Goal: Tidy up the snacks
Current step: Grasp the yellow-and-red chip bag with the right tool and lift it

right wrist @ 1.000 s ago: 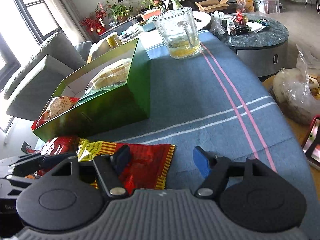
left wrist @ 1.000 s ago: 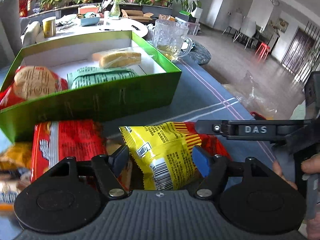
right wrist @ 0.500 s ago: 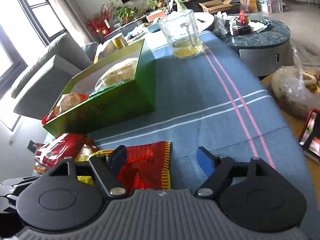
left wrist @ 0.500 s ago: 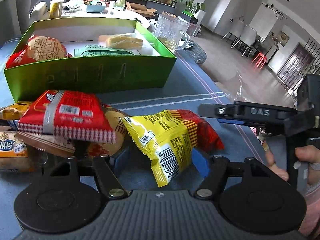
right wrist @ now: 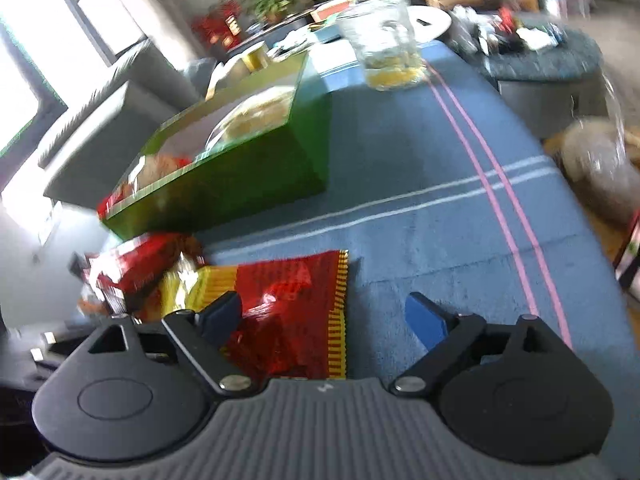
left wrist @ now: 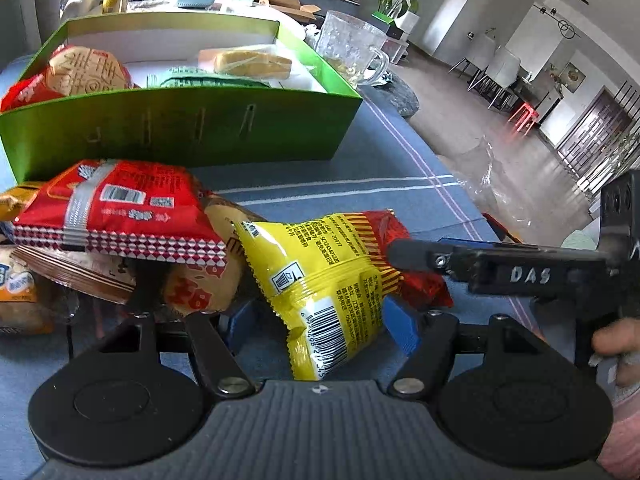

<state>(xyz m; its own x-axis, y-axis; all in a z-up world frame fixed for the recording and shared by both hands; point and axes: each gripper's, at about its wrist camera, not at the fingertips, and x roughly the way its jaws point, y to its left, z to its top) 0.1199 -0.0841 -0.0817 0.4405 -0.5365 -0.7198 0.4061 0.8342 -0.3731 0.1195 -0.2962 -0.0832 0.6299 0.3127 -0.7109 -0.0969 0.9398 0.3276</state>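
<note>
The yellow-and-red snack packet lies on the blue-clothed counter, directly between the two blue pads of my left gripper. The left jaws stand about half open; the left pad is partly hidden behind the wrapper, so I cannot tell whether either pad presses on it. I judge the packet bracketed, not yet gripped. Its long axis runs diagonally, from the barcoded seam nearest my left gripper up and away to the red end at right. My right gripper sits at that red end: in the left wrist view one of its black fingers lies across the red portion, and in the right wrist view, which is blurred, the right jaws stand wide open with the red end by the left pad and bare cloth under the right pad. The left hand is therefore the better placed for the grasp. Beside the packet, to its left, is a heap of further snacks topped by a red packet. Beyond it stands the green box, open-topped and already holding several snacks; a glass mug stands behind the box's far corner.
</note>
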